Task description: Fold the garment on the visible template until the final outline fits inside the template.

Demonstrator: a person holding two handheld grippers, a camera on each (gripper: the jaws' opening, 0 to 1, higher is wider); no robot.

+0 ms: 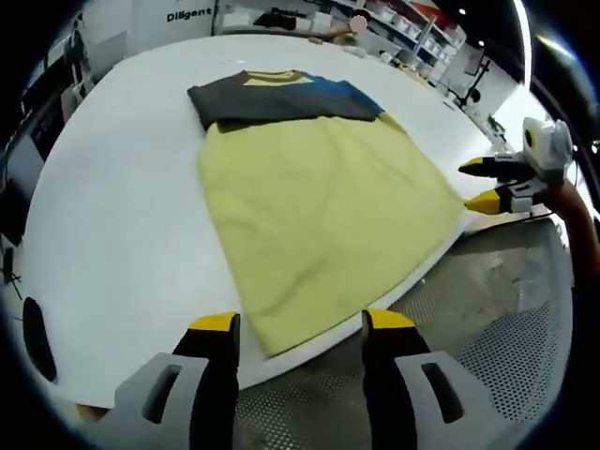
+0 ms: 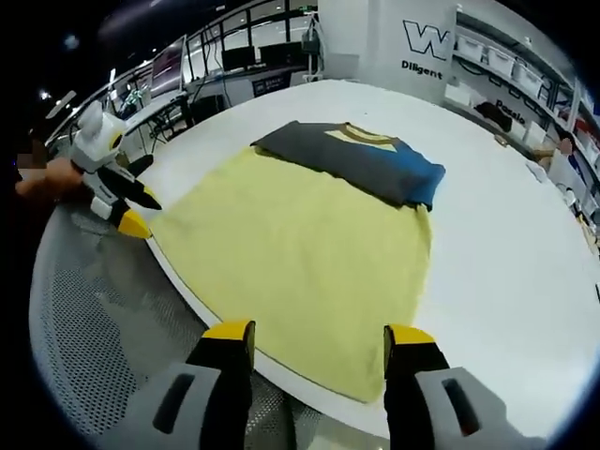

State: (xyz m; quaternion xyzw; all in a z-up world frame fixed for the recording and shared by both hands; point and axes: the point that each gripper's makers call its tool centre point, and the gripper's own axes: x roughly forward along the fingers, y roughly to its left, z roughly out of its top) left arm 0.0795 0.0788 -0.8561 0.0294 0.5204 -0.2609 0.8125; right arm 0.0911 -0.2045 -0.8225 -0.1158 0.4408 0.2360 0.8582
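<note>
Nearest in the left gripper view, the left gripper point(image 1: 298, 328) has its 2 yellow-tipped jaws spread wide apart and holding nothing. They frame the near corner of the yellow garment point(image 1: 319, 225), whose hem lies just ahead of the tips at the edge of the white table point(image 1: 112, 216).

In the right gripper view, the right gripper point(image 2: 319, 336) is likewise spread open and empty. Its jaws sit just short of the other hem corner, on the grey perforated surface point(image 2: 103, 319) below the table edge.

The garment is a shirt lying flat on the white table, which seems to serve as the template surface. Its long axis runs straight away from both grippers, hem near and collar far. So each gripper has 1 hem corner directly ahead of it, and neither needs to cross over. The next move likely means closing on those corners together and carrying the hem away towards the collar.

Farther along, a dark grey and blue band point(image 1: 281, 97) lies across the top of the shirt. It looks like the sleeves or upper part already folded in, with a yellow collar edge showing.

Beyond the table, shelving and desks stand in the background.
</note>
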